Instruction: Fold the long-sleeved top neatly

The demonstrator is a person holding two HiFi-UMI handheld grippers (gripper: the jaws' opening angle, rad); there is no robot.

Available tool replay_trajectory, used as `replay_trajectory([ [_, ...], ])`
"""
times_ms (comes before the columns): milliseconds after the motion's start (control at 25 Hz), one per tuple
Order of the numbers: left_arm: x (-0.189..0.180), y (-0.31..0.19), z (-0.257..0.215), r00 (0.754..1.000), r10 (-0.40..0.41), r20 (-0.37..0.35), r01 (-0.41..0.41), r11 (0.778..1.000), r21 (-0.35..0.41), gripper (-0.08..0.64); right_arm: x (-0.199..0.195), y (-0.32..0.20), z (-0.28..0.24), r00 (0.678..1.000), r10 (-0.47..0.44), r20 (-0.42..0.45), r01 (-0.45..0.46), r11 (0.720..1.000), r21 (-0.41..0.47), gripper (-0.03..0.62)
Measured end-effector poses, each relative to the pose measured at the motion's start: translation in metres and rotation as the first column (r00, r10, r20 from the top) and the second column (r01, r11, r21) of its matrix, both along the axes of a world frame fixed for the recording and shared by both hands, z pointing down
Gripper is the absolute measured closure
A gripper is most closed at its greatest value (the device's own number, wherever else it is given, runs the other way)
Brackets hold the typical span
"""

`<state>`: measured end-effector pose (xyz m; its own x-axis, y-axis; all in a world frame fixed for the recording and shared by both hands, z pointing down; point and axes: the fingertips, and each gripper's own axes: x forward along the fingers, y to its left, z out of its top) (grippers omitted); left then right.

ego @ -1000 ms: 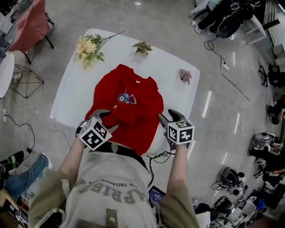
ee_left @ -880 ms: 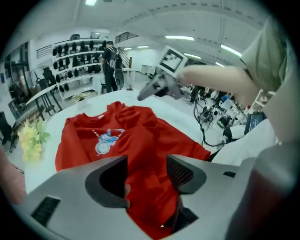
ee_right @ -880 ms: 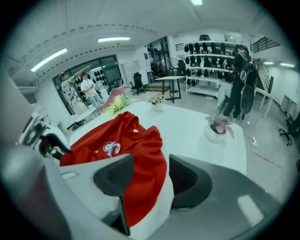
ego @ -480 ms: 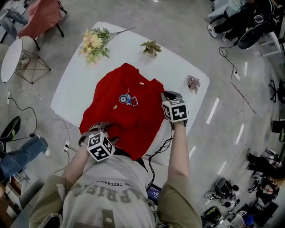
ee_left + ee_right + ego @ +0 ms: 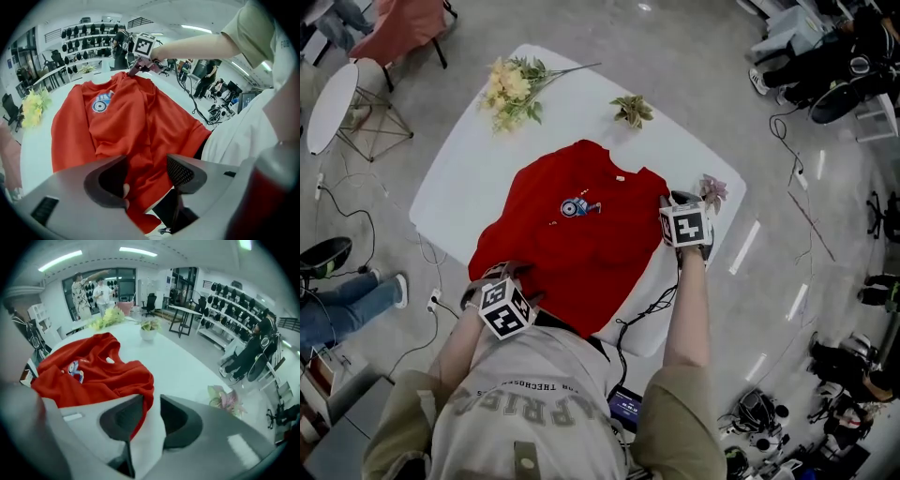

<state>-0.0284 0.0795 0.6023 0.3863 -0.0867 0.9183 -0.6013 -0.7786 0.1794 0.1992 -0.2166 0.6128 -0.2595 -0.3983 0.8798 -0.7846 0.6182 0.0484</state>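
1. The red top (image 5: 572, 234) lies spread on the white table (image 5: 464, 178) in the middle of the head view. Its collar points to the upper right, and its hem hangs over the near edge at the lower left.
2. The left gripper (image 5: 504, 274) sits at the lower left over the hem. Its jaws have just been opening and now stand wide apart. Red cloth shows in the gap in the left gripper view, but neither pad presses on it.
3. The right gripper (image 5: 673, 200) is right of centre, at the top's shoulder edge. Its jaws have just been closing and are nearly together, with a slim gap left between them.
4. In the right gripper view, a strip of the red edge runs along the left-hand pad (image 5: 123, 420). Bare table fills the rest of the gap, so no clamp on the cloth shows.
5. Yellow flowers (image 5: 511, 86) lie at the upper left. A small plant (image 5: 633, 111) stands at the upper centre. A pink plant (image 5: 711, 192) stands just beside the right gripper.
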Motion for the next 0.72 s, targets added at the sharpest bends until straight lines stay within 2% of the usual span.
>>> replay_trajectory([
  [40,0.000,-0.001,-0.007,1.000,0.008,-0.005,-0.008,1.000,0.014,0.293,-0.004,0.003,-0.011,0.998,-0.006,0.055,0.006,1.000,0.014,0.444],
  [80,0.000,-0.004,-0.015,1.000,0.010,-0.021,-0.009,0.999,0.033,0.293,-0.010,0.011,-0.025,0.992,-0.023,0.122,0.020,0.999,0.025,0.338],
  [120,0.001,-0.006,-0.023,0.999,0.010,-0.044,-0.008,0.999,0.054,0.293,-0.018,0.024,-0.041,0.981,-0.058,0.185,0.052,0.998,0.039,0.285],
  [200,0.006,-0.010,-0.031,0.996,0.035,-0.079,-0.028,0.996,0.084,0.293,-0.036,0.062,-0.068,0.951,-0.195,0.240,0.181,0.980,0.081,0.282],
  [280,0.014,-0.009,-0.027,0.991,0.106,-0.077,-0.099,0.991,0.089,0.293,-0.056,0.108,-0.072,0.907,-0.363,0.213,0.352,0.932,0.088,0.282],
  [360,0.022,-0.005,-0.017,0.980,0.190,-0.063,-0.185,0.980,0.069,0.293,-0.067,0.147,-0.048,0.867,-0.471,0.165,0.475,0.880,0.012,0.282],
  [440,0.023,0.005,-0.005,0.967,0.249,-0.046,-0.248,0.969,0.012,0.293,-0.060,0.169,-0.014,0.859,-0.500,0.111,0.510,0.854,-0.105,0.282],
  [520,0.015,0.017,0.004,0.958,0.287,-0.021,-0.288,0.957,-0.046,0.290,-0.042,0.178,0.009,0.864,-0.501,0.053,0.501,0.845,-0.185,0.283],
  [600,0.005,0.023,0.006,0.958,0.285,-0.019,-0.286,0.955,-0.080,0.290,-0.026,0.180,0.017,0.866,-0.499,0.021,0.492,0.845,-0.211,0.282],
  [720,-0.009,0.031,0.009,0.964,0.267,-0.002,-0.265,0.955,-0.133,0.290,-0.009,0.173,0.021,0.876,-0.482,-0.008,0.470,0.858,-0.206,0.283],
])
